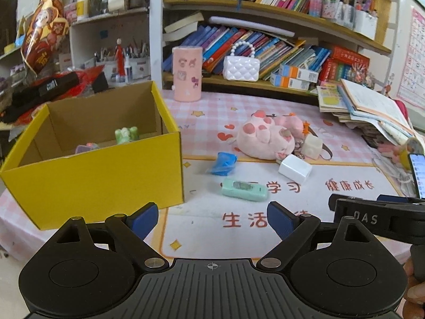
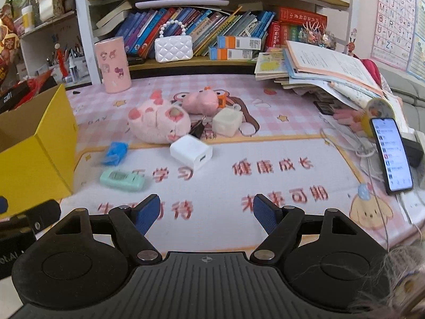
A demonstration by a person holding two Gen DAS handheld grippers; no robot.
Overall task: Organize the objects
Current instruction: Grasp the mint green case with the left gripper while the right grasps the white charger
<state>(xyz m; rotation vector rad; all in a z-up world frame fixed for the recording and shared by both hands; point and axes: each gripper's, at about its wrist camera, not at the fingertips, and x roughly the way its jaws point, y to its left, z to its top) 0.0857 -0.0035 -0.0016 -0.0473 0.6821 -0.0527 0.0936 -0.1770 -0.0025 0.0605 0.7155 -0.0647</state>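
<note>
Landmark for all entries: the yellow box point(image 1: 101, 175), open-topped cardboard, standing at the left of a pink printed table mat point(image 2: 265, 143).

Nearest items:
- Left gripper point(image 1: 212, 220): blue-padded jaws spread wide, nothing between them, hovering just right of the box's front corner.
- Right gripper point(image 2: 207, 212): jaws parted, empty, over the mat's red lettering, well to the right of the box.

Mid-distance, on the mat:
- Mint-green case point(image 1: 244, 190): flat, lying near the box's right front edge.
- Blue crumpled wrapper point(image 1: 223, 163): just beyond the mint case, near the box's right wall.
- White charger cube point(image 2: 191, 152): further right of the box than the wrapper.
- Phone point(image 2: 390, 154): screen lit, propped at the far right, well apart from the box.

Inside the box:
- Green figure point(image 1: 127, 134) on the floor toward the back.
- Pale purple item point(image 1: 86, 147) near the front wall, partly hidden.

Further back:
- Pink plush toy point(image 2: 159, 123) touching the cube's far side; cream square pouch point(image 2: 227, 121) beside it, right.
- Pink cylinder tin point(image 1: 186, 74): upright, behind the box's rear right corner.
- Stack of open books point(image 2: 318, 69), far right.
- Bookshelf point(image 2: 212, 63) with white quilted handbag point(image 2: 174, 47), behind everything.
</note>
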